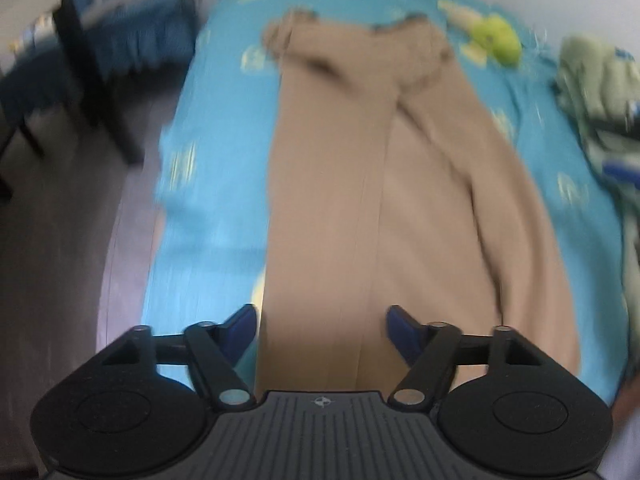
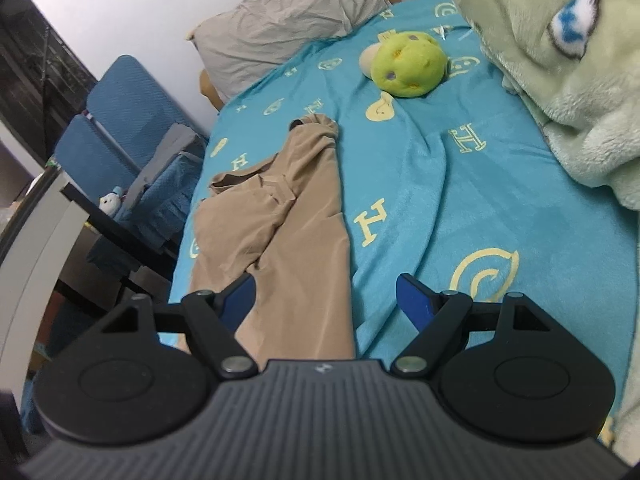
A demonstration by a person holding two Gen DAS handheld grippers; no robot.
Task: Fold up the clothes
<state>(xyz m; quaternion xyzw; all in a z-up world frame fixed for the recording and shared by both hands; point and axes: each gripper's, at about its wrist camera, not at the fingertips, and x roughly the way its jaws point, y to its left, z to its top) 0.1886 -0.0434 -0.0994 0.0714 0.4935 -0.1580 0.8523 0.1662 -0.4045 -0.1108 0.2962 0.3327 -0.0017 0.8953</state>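
Observation:
Tan trousers [image 1: 360,168] lie lengthwise on the turquoise bed cover [image 1: 208,128], waistband at the far end, legs running toward me. My left gripper [image 1: 322,326] is open above the near end of the left leg, nothing between its fingers. In the right wrist view the same trousers [image 2: 288,236] lie left of centre, waistband crumpled at the far end. My right gripper [image 2: 326,294] is open over the right edge of the trousers and the cover [image 2: 460,208], holding nothing. The left wrist view is motion-blurred.
A green plush toy [image 2: 408,64] lies on the cover beyond the trousers. A pale green fleece blanket [image 2: 560,60] is heaped along the right side. A grey pillow [image 2: 288,24] is at the headboard. A blue chair [image 2: 120,128] and dark desk [image 2: 104,224] stand left of the bed.

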